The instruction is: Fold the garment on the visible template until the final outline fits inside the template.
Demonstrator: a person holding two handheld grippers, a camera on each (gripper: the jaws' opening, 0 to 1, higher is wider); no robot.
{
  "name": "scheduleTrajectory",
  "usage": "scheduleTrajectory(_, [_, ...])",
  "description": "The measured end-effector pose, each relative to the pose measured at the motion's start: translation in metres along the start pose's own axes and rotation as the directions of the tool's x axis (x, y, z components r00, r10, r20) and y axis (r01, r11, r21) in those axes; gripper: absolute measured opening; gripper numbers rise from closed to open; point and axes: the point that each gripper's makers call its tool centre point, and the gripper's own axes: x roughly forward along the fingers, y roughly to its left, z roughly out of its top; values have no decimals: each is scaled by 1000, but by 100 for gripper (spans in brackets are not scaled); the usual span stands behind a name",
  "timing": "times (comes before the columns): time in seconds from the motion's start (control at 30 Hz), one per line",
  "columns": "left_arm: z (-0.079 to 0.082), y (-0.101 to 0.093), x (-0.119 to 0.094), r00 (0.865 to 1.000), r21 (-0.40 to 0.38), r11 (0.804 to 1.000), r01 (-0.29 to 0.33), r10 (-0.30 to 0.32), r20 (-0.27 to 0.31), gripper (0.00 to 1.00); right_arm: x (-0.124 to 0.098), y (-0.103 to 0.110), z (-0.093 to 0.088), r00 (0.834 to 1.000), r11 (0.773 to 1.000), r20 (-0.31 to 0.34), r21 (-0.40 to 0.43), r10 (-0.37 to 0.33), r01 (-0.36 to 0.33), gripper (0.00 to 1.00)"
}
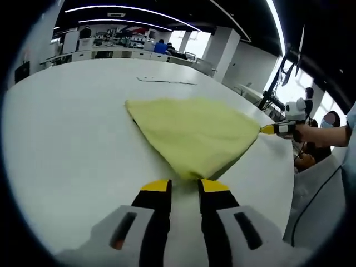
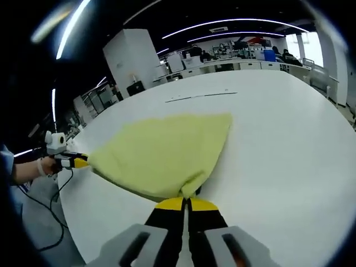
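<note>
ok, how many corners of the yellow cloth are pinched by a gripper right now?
2. The left gripper holds one corner of the yellow fabric garment on the white table; the right gripper holds the opposite corner. The far corner lies free.

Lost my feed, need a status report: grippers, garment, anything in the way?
Left gripper and right gripper each shut on a corner of the yellow garment. Garment stretched over the white table. Nothing in the way.

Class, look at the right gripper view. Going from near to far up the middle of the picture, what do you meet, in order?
The right gripper, shut on a corner of the yellow garment → bare white table → thin template line → the table's far edge, then desks with seated people.
</note>
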Motion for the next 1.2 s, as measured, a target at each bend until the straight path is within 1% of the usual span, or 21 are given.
scheduleTrajectory(0.13, [-3, -3, 1, 1000, -7, 1000, 11, -11, -23, 0, -1, 0, 0, 1000, 1000, -1, 1, 2, -2, 0])
scheduleTrajectory(0.27, [-2, -3, -1, 1000, -5, 1000, 15, -15, -16, 0, -2, -3, 1, 1000, 1000, -7, -13, 7, -7, 0])
scheduleTrajectory(0.43, [1, 0, -4, 1000, 2, 1000, 13, -13, -7, 0, -3, -4, 3, 1000, 1000, -4, -3, 11, -11, 0])
scheduleTrajectory(0.47, [2, 1, -4, 1000, 3, 1000, 13, -13, -9, 2, -3, -5, 3, 1000, 1000, -4, -4, 10, -10, 0])
scheduleTrajectory(0.5, [2, 0, -4, 1000, 13, 1000, 14, -14, -8, 8, -3, -4, 2, 1000, 1000, -6, -5, 10, -10, 0])
scheduleTrajectory(0.53, [3, 1, -4, 1000, 27, 1000, 14, -14, -7, 19, -3, -4, 2, 1000, 1000, -7, -4, 10, -10, 0])
scheduleTrajectory(0.57, [2, 0, -3, 1000, 44, 999, 20, -20, -10, 23, -2, -4, 2, 1000, 1000, -6, 3, 9, -9, 0])
scheduleTrajectory(0.6, [2, 0, -3, 1000, 49, 999, 17, -17, -14, 24, -2, -4, 1, 1000, 1000, -6, 6, 10, -9, 0])
scheduleTrajectory(0.73, [5, -2, -1, 1000, 47, 999, 28, -27, -10, 18, -1, -3, 1, 1000, 1000, -9, 4, 9, -9, 0])
scheduleTrajectory(0.8, [6, -4, 0, 999, 46, 998, 36, -36, -8, 11, -1, -4, 1, 1000, 1000, -10, 6, 10, -10, 0])
scheduleTrajectory(0.9, [6, -4, 1, 999, 32, 999, 42, -42, -11, 5, -2, -5, 1, 1000, 1000, -11, 4, 10, -10, 0])
scheduleTrajectory(0.93, [7, -4, 0, 999, 30, 999, 45, -44, -11, 2, -2, -5, 1, 1000, 1000, -11, 1, 11, -11, 0])
scheduleTrajectory(1.1, [7, -4, -2, 999, 32, 998, 48, -48, -9, 0, -3, -8, 3, 1000, 1000, -16, -13, 13, -13, 0])
scheduleTrajectory(1.2, [7, -1, -6, 999, 44, 998, 43, -43, -13, 0, -7, -13, 5, 1000, 999, -23, -38, 19, -19, 0])
